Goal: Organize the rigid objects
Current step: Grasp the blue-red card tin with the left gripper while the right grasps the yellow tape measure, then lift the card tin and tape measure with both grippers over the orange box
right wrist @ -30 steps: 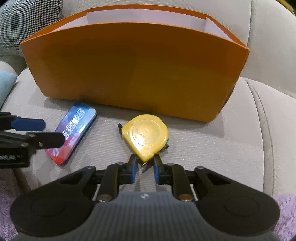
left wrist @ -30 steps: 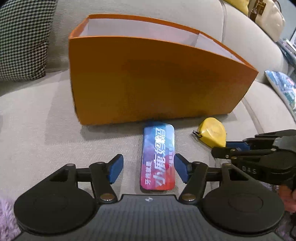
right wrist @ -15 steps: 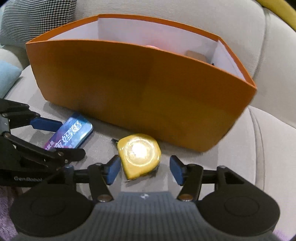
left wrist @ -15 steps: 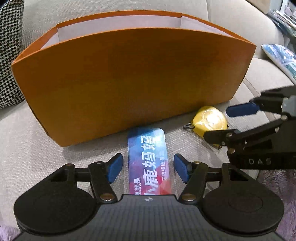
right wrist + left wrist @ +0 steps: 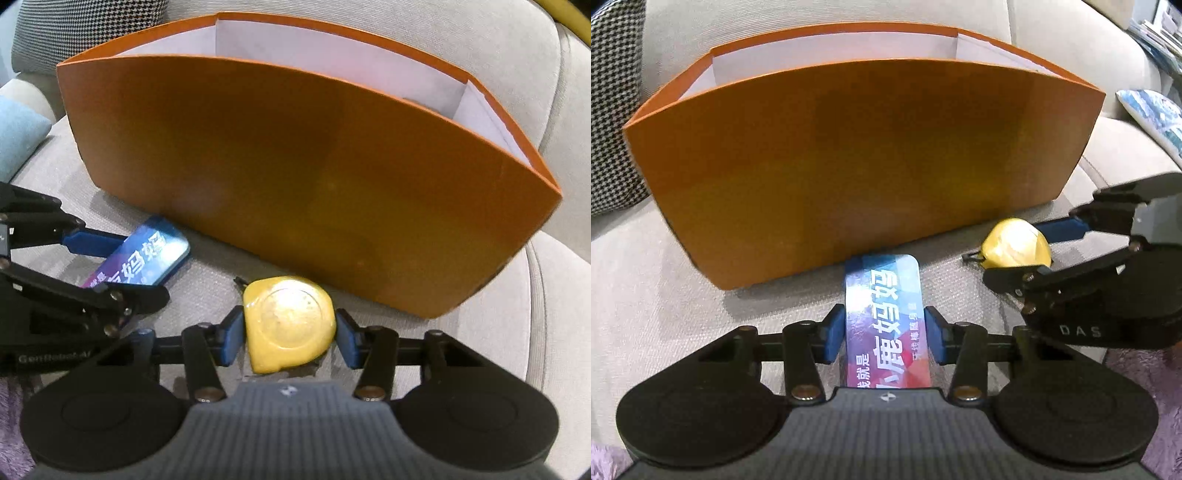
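A flat blue-and-red printed case (image 5: 882,314) lies on the grey sofa seat in front of the tall orange box (image 5: 849,166). My left gripper (image 5: 884,336) straddles the case; its jaws are closing and both blue pads touch the case's long edges. To the right lies a yellow tape measure (image 5: 288,325). My right gripper (image 5: 290,338) is around it with jaws closing, the pads against its two sides. Each gripper shows in the other's view: the right gripper (image 5: 1015,254) and the left gripper (image 5: 142,267). The orange box (image 5: 295,166) has white inner walls.
A houndstooth cushion (image 5: 609,110) leans at the back left and a light blue cushion (image 5: 18,140) sits further left. A blue patterned cushion (image 5: 1152,114) lies at the right. Purple fluffy fabric (image 5: 1145,369) covers the sofa's near edge. The box stands close behind both objects.
The left gripper slid forward over the case and its jaws narrowed onto it. The right gripper opened, moved forward around the tape measure, then narrowed onto its sides.
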The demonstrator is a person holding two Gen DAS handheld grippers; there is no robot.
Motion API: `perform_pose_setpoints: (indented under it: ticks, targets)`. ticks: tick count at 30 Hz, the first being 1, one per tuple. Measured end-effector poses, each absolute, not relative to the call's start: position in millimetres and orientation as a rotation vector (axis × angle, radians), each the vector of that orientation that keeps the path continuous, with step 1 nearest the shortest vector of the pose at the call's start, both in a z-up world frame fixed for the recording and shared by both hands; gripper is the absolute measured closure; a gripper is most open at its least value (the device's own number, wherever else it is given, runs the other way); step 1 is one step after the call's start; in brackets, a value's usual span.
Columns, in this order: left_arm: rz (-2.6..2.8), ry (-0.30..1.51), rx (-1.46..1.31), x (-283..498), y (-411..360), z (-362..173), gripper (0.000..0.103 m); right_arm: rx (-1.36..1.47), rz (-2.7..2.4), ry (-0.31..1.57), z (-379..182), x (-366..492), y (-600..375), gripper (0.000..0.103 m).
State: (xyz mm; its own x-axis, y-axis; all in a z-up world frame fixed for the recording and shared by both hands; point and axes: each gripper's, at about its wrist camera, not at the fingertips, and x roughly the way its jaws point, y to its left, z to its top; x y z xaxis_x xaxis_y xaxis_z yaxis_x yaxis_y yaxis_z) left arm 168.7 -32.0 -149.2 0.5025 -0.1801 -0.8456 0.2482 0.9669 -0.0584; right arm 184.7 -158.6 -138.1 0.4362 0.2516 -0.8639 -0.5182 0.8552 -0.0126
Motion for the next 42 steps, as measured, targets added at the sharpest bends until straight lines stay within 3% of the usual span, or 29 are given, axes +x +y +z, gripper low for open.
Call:
perform_pose_setpoints:
  ticks: [9, 22, 33, 42]
  targets:
    - [-0.221, 0.99, -0.031, 149, -11, -131, 0.052, -0.268, 0.497, 0.984, -121, 163, -161, 0.05]
    - [-0.25, 0.832, -0.151, 131, 19, -23, 0.052, -0.199, 0.564, 0.798, -32, 146, -175, 0.05]
    - [-0.358, 0.755, -0.208, 190, 29, 55, 0.052, -0.158, 0.582, 0.652, 34, 188, -170, 0.05]
    - [-0.41, 0.922, -0.261, 268, 33, 36, 0.052, -0.088, 0.545, 0.783, 30, 261, -176, 0.05]
